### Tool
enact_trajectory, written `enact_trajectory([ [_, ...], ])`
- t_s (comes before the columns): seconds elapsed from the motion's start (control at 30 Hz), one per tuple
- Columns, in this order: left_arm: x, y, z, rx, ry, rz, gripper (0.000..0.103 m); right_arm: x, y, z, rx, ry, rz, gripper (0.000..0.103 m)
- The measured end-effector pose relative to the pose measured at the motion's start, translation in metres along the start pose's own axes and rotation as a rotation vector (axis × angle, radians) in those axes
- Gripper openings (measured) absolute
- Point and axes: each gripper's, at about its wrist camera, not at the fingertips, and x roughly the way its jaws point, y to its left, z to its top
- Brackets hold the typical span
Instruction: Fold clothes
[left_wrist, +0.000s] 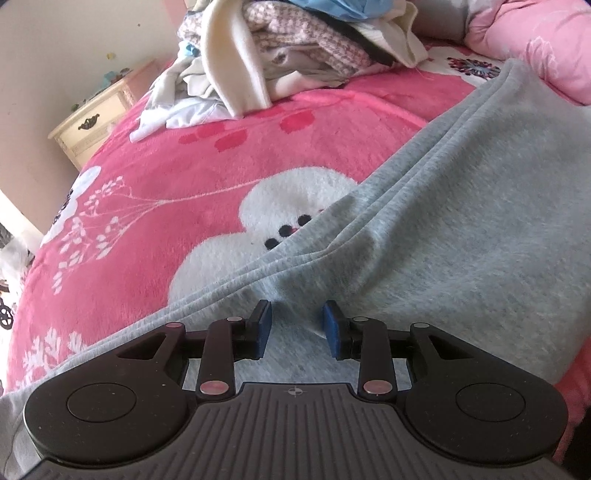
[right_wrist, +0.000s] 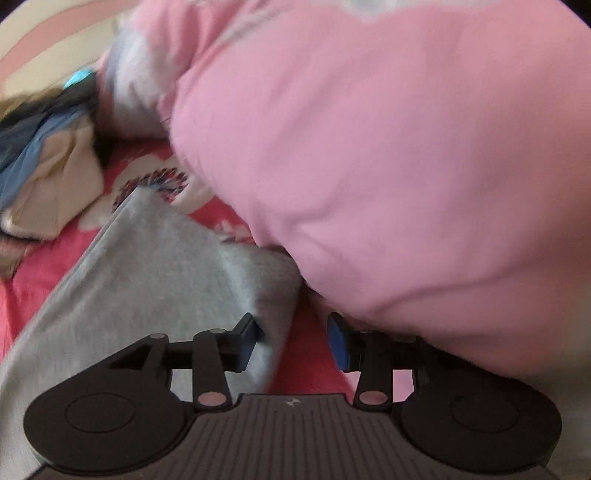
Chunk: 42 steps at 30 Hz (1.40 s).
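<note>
A grey knit garment (left_wrist: 461, 221), folded into several layers, lies across the pink flowered blanket (left_wrist: 184, 158) on a bed. My left gripper (left_wrist: 297, 326) sits low on its near part, and a bunched ridge of the grey cloth stands pinched between the blue pads (left_wrist: 264, 332). In the blurred right wrist view the grey garment (right_wrist: 155, 266) ends in a corner that rests against the left finger. My right gripper (right_wrist: 295, 339) is open: red blanket (right_wrist: 310, 362) shows in the gap and the right pad (right_wrist: 338, 343) touches no cloth.
A heap of unfolded clothes (left_wrist: 288, 48) sits at the far end of the bed, also visible as clothes (right_wrist: 44, 166) at the left. A bulky pink quilt (right_wrist: 369, 147) crowds close over the right gripper. A cream nightstand (left_wrist: 92, 122) stands beside the bed.
</note>
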Motion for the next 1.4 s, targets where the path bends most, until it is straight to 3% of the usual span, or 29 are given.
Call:
enact_trajectory([
  [0.07,0.0,-0.001,0.0,0.003,-0.008,0.005,0.032,-0.021,0.003,-0.004,-0.091,-0.048,-0.008,0.044],
  [0.13,-0.002,-0.002,-0.001,0.008,-0.02,0.018,0.032,-0.045,0.018,-0.013,-0.196,-0.161,-0.011,0.044],
  [0.2,-0.006,-0.003,-0.001,0.008,-0.043,0.039,0.032,-0.058,0.038,-0.016,-0.29,-0.28,0.056,0.044],
  [0.27,-0.013,-0.002,-0.001,0.013,-0.067,0.059,0.032,-0.051,0.064,-0.012,-0.385,-0.306,0.165,0.044],
  [0.37,-0.023,0.0,-0.002,0.03,-0.097,0.083,0.032,-0.023,0.105,0.0,-0.464,-0.227,0.343,0.041],
  [0.43,-0.029,0.0,-0.003,0.058,-0.108,0.092,0.032,-0.005,0.139,0.008,-0.587,-0.148,0.483,0.041],
  [0.6,-0.027,0.006,-0.009,0.184,-0.104,0.073,0.032,-0.02,0.202,-0.021,-1.151,-0.1,0.824,0.042],
  [0.8,-0.01,0.012,-0.01,0.314,-0.126,0.048,0.032,-0.039,0.249,-0.051,-1.532,-0.054,1.018,0.039],
  [0.87,-0.008,0.013,-0.009,0.332,-0.148,0.046,0.032,-0.035,0.262,-0.06,-1.62,-0.01,1.05,0.038],
  [1.03,0.006,0.005,-0.012,0.444,-0.194,-0.008,0.033,-0.015,0.28,-0.082,-1.823,0.051,1.024,0.038],
  [1.1,0.014,0.0,-0.015,0.497,-0.193,-0.006,0.033,-0.02,0.281,-0.079,-1.837,0.039,1.008,0.012],
  [1.13,0.016,-0.001,-0.017,0.519,-0.206,-0.002,0.033,-0.022,0.281,-0.078,-1.843,0.026,1.002,0.005],
  [1.27,0.015,-0.002,-0.019,0.54,-0.231,0.0,0.028,-0.038,0.268,-0.067,-1.794,-0.082,0.98,0.004],
  [1.4,0.014,-0.002,-0.02,0.53,-0.249,0.061,0.025,-0.033,0.262,-0.069,-1.721,-0.157,0.914,0.004],
])
